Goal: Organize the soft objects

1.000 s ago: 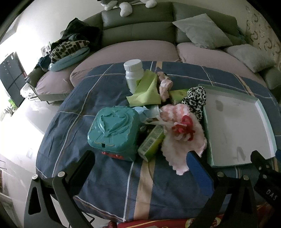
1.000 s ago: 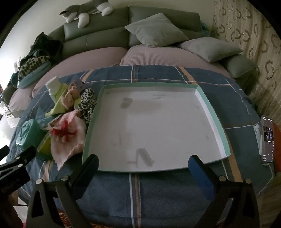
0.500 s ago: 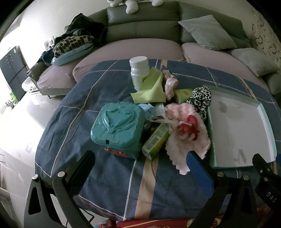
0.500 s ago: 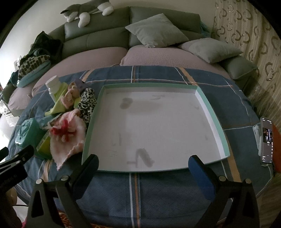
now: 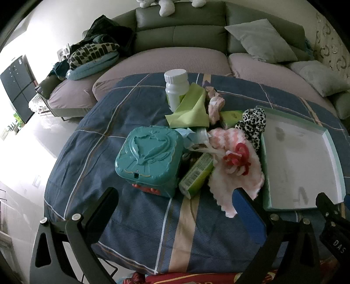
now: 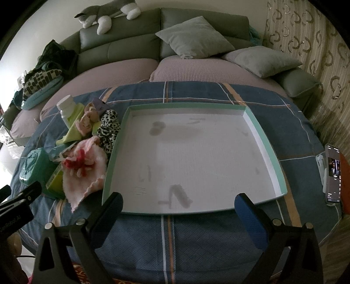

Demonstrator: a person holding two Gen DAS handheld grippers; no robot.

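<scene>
The left claw (image 5: 175, 209) hangs with its jaws spread wide and nothing between them, low over the near edge of the surface (image 5: 135, 222), which wears a blue plaid cloth. Just beyond it sits a teal plastic case (image 5: 149, 158) with a raised figure on its lid. Touching that case's right side lies a green carton (image 5: 196, 173), and leaning over the carton is a pink fringed cloth (image 5: 235, 174) with a red and pink knitted piece (image 5: 237, 156) on top. Farther back in the same heap are a leopard-print fabric piece (image 5: 253, 125), touching the tray's left rim, a lime green cloth (image 5: 191, 110), a small pale pink fabric bundle (image 5: 215, 104) and a white bottle (image 5: 176, 87) standing upright behind the cloth.

The right claw (image 6: 178, 217) is likewise spread wide and holds nothing, poised at the near rim of a shallow white tray (image 6: 269, 142) with a mint green edge. The tray's floor is bare apart from grey smudges. The heap of soft things lies just left of the tray, outside it. A phone (image 6: 333, 174) with a lit screen rests at the surface's right edge, well apart from the tray. Behind the surface stands a grey sofa (image 6: 131, 45) with cushions and a plush husky (image 6: 105, 14) on its backrest.
</scene>
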